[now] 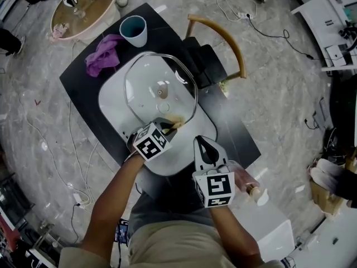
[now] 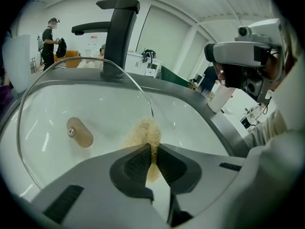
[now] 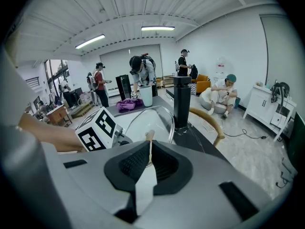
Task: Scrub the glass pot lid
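The glass pot lid (image 1: 146,80) with its tan knob (image 1: 162,92) lies in the white sink (image 1: 111,102). My left gripper (image 1: 167,125) is shut on a tan scrub pad (image 1: 175,124) and presses it on the glass near the lid's near rim. In the left gripper view the scrub pad (image 2: 145,135) sticks out above the left gripper (image 2: 153,155), on the lid (image 2: 71,99) right of the knob (image 2: 79,132). My right gripper (image 1: 205,143) hangs shut over the sink's near right corner, apart from the lid (image 3: 152,116). Along the seam of the right gripper (image 3: 149,151) a thin tan sliver shows.
A black faucet (image 2: 116,37) rises behind the sink. A blue cup (image 1: 134,30) and a purple cloth (image 1: 103,54) sit on the black counter's far left. A wooden chair (image 1: 223,38) stands at the far right. Several people are at the back of the room.
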### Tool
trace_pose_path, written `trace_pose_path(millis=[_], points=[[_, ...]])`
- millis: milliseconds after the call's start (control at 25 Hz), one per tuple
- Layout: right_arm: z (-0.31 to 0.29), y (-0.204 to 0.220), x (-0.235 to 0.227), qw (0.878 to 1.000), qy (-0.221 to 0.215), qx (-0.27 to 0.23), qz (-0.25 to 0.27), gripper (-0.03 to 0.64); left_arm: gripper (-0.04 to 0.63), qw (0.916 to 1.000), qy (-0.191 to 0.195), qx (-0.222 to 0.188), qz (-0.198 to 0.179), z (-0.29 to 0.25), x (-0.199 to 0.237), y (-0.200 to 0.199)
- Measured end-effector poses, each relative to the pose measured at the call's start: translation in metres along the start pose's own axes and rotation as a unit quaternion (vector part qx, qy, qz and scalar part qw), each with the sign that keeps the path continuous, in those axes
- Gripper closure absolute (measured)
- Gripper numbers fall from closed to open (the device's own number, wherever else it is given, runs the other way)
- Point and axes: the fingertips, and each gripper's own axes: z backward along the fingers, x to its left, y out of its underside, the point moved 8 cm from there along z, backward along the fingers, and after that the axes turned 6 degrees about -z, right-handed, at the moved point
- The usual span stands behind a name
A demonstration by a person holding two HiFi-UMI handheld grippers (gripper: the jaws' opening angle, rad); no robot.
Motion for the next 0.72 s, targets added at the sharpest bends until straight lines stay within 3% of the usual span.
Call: trace_pose_path(millis=[440, 720], points=[[-0.006, 0.002, 0.001, 1.0, -0.001, 0.004, -0.001, 0.589, 0.554, 0.9999, 0.002, 0.012, 0.003, -0.002, 0.011, 0.015], [-0.013, 0.01, 0.001, 1.0, -0.003, 0.015, -0.003, 0.589, 0.554, 0.9978, -0.053, 0.029, 0.025, 0.018, 0.063, 0.038]])
